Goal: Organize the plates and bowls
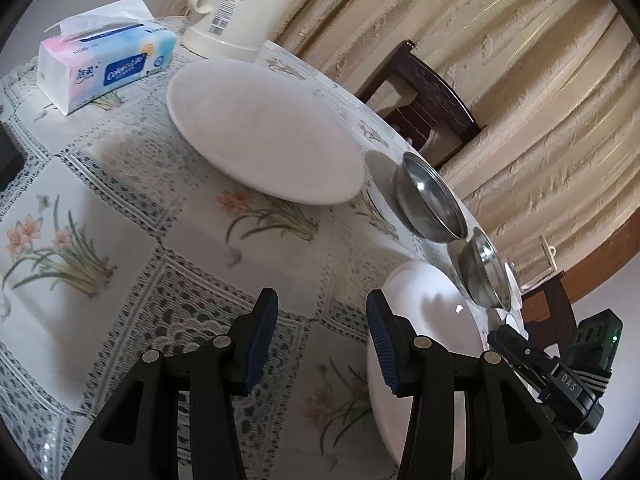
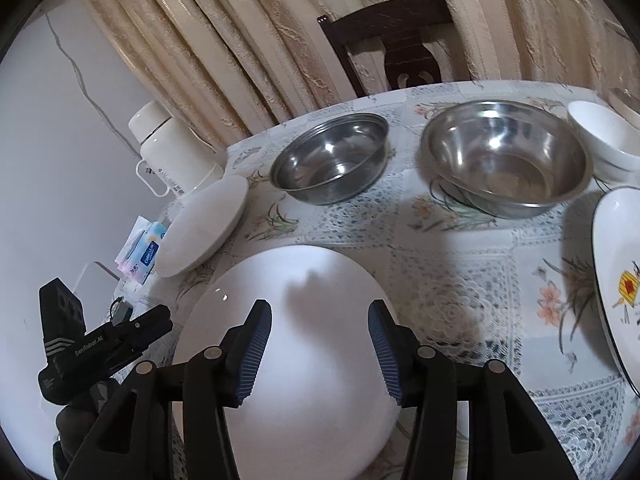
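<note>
A plain white plate (image 2: 304,340) lies near the table's front edge, right under my right gripper (image 2: 320,316), whose jaws stand open above it without touching it. A second white plate (image 1: 264,132) rests farther left, ahead of my left gripper (image 1: 322,308), which is open with only tablecloth between its fingers. Two steel bowls (image 2: 330,158) (image 2: 506,156) sit side by side at the far edge. A white ceramic bowl (image 2: 604,136) and a plate with a red and yellow motif (image 2: 620,280) are at the right. The left gripper (image 2: 158,324) hangs beside the near plate's left edge.
A cream thermos jug (image 1: 248,4) and a tissue pack (image 1: 108,56) stand at the table's far left. A dark wooden chair (image 2: 400,40) is behind the table, against beige curtains. A floral lace cloth (image 1: 192,248) covers the round table. A dark object (image 1: 8,156) sits at the left edge.
</note>
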